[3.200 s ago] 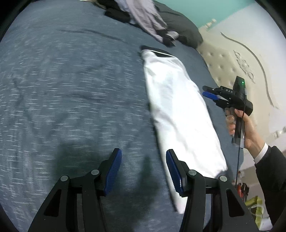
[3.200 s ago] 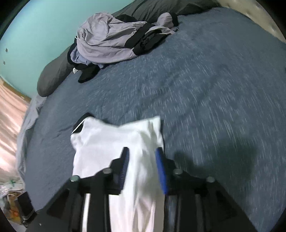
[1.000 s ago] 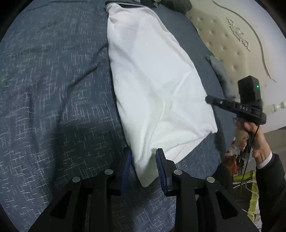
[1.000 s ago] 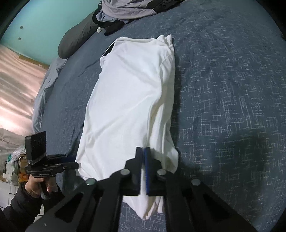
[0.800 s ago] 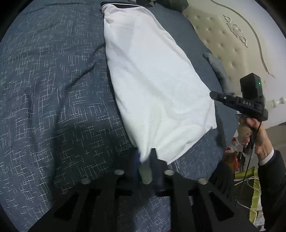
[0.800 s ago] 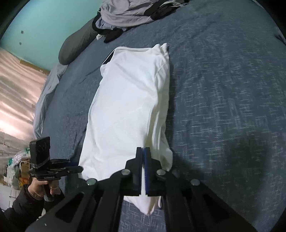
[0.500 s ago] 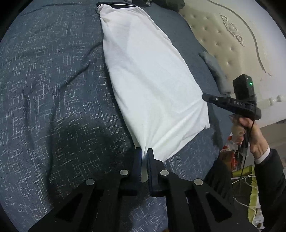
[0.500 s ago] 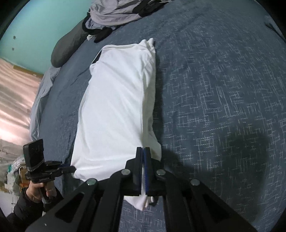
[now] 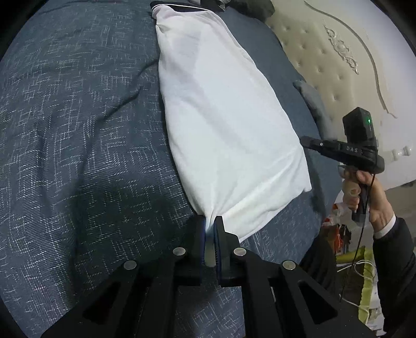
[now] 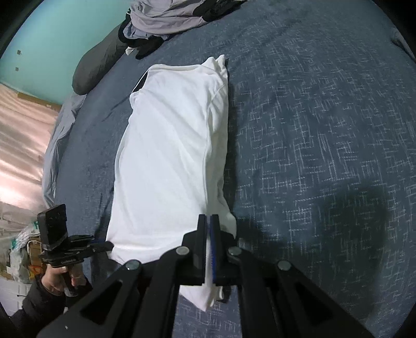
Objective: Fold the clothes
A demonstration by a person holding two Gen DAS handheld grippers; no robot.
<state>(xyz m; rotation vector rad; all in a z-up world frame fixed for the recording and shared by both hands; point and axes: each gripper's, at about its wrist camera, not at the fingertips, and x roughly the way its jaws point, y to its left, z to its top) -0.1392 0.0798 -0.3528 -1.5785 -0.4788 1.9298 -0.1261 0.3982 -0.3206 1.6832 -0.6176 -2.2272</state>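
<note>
White cotton, folded lengthwise into a long narrow strip, is how the white T-shirt with a dark-trimmed neckline (image 9: pixel 221 109) lies on the bed's dark blue cover with a pale crosshatch weave (image 9: pixel 78 130), its collar end pointing away from both cameras. The left tongs (image 9: pixel 210 223) are pressed together on one near corner of the hem, and the cloth puckers into tight creases where it enters the blue pads. The right tongs (image 10: pixel 208 221) are likewise clamped on the other near corner, with a flap of white fabric hanging below them. In the left wrist view the person's right hand (image 9: pixel 369 189) grips the black handle of the other tool beside the shirt's edge, in front of a cream tufted headboard (image 9: pixel 338 65). In the right wrist view a heap of grey and black clothes (image 10: pixel 169 18) sits at the far end of the bed, well apart from the shirt, next to a dark grey pillow (image 10: pixel 96 67) and a turquoise wall (image 10: pixel 52 33).
</note>
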